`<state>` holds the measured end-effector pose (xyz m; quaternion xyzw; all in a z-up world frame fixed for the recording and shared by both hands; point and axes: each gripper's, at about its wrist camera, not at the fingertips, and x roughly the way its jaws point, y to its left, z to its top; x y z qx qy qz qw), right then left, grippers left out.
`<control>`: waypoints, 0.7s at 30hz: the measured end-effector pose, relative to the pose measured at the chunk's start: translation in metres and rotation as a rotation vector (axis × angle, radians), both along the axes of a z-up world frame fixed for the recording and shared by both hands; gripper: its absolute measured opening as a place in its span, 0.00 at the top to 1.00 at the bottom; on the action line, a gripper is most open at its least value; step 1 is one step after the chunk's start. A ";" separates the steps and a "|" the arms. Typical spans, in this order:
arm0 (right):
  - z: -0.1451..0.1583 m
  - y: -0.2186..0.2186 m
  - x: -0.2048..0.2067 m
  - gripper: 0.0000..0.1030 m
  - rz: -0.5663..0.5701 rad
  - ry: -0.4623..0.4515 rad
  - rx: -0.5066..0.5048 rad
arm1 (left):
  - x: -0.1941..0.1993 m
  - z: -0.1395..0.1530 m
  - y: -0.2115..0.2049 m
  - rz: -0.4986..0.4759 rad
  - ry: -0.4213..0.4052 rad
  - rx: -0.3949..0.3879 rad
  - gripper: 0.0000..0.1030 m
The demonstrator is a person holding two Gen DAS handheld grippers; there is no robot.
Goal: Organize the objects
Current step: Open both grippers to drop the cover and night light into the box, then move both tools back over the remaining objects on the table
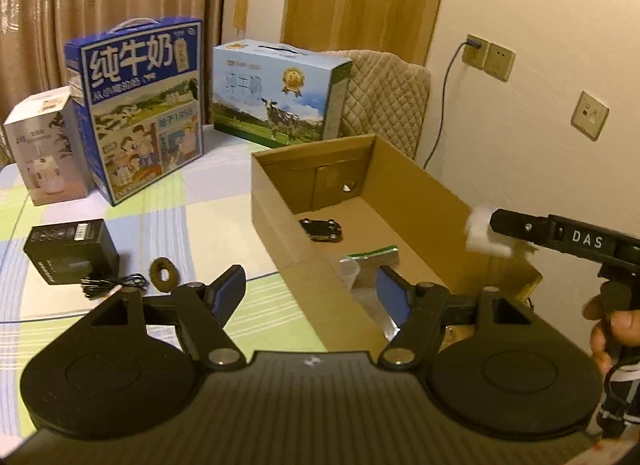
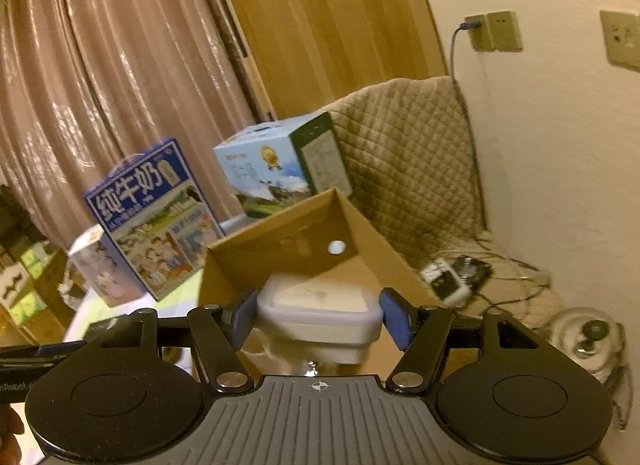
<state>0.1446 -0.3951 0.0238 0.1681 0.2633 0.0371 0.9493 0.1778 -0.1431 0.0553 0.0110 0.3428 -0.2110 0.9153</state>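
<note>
An open cardboard box (image 1: pixel 280 233) lies on the table with a black toy car (image 1: pixel 322 229) and a silver-green pouch (image 1: pixel 368 265) inside. My left gripper (image 1: pixel 310 285) hangs open over the box's near left wall, with nothing between its fingers. My right gripper (image 2: pixel 320 305) is over the same box (image 2: pixel 380 249). A blurred white lidded plastic container (image 2: pixel 320 313) sits between its blue pads (image 2: pixel 394 317), and narrow gaps show on both sides. In the left wrist view that container (image 1: pixel 482 235) shows at the tip of the right gripper's black finger (image 1: pixel 520 227).
On the chequered table left of the box lie a black box (image 1: pixel 70 251), a tangled black cable (image 1: pixel 112 285) and a brown ring (image 1: pixel 163 273). Two milk cartons (image 1: pixel 140 105) (image 1: pixel 276 97) and a white box (image 1: pixel 44 149) stand behind. A hand (image 1: pixel 608 325) holds the right gripper.
</note>
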 end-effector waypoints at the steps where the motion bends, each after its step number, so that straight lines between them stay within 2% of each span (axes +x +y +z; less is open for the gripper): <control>1: 0.002 0.001 0.000 0.29 -0.006 -0.009 -0.005 | 0.000 0.000 0.004 0.006 0.003 -0.007 0.34; 12: 0.010 0.015 -0.025 0.28 -0.028 0.010 -0.026 | -0.012 -0.003 0.046 0.075 0.009 -0.021 0.32; 21: 0.027 0.054 -0.048 0.28 0.053 -0.006 -0.055 | -0.038 0.000 0.087 0.130 -0.003 -0.007 0.26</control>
